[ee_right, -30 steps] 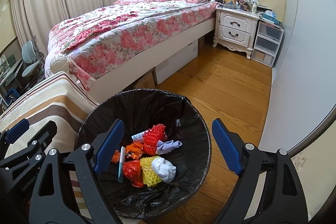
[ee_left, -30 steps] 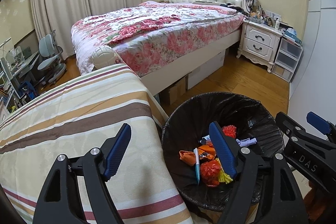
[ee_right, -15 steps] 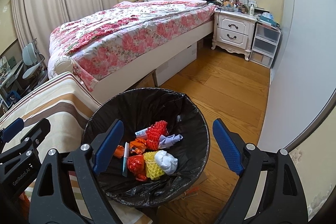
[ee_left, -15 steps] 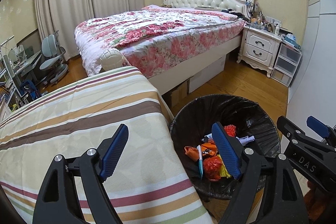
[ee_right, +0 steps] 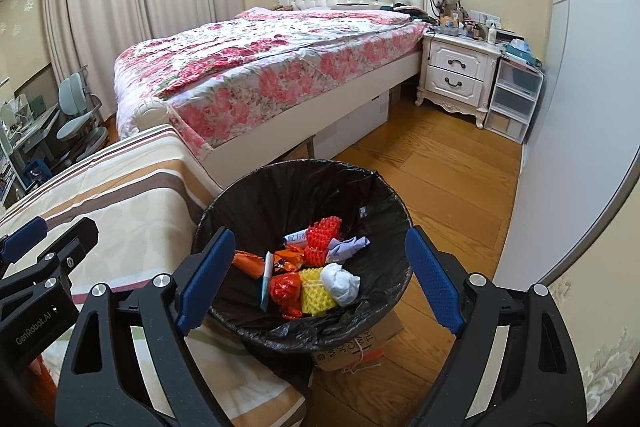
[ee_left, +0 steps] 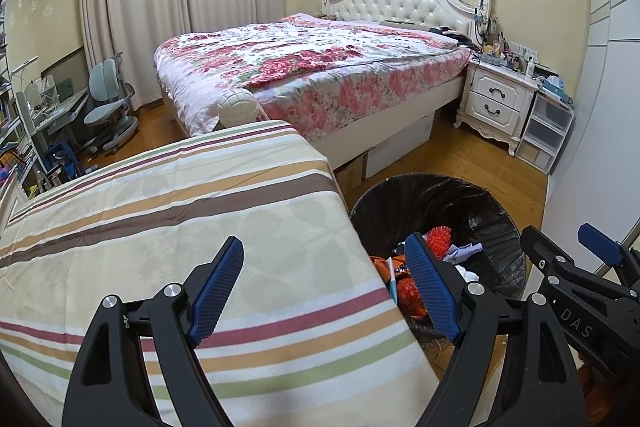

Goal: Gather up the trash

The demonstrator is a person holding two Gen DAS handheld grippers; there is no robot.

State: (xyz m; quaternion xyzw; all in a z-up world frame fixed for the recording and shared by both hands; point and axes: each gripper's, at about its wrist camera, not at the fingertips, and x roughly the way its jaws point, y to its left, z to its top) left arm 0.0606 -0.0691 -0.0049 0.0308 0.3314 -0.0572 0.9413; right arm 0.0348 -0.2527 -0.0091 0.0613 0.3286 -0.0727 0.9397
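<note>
Tools both empty: left tool [ee_left: 324, 291] gaping over striped surface [ee_left: 180, 219], right tool [ee_right: 316, 279] gaping above bin [ee_right: 372, 187]. Trash [ee_right: 316, 271] piled in bin bottom: wrappers, foam nets, pen. Bin parked tight against surface edge, likely for short drops. No loose trash visible on surface. Bed [ee_right: 260, 67] beyond, nightstand [ee_right: 456, 75] farthest.

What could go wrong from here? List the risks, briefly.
1. The trash bin stands tight against the striped cover; a sweep of the open left tongs might knock it over.
2. The bin seems to rest on a cardboard box, so it may tip easily.
3. The open right tongs could snag the black liner.
</note>
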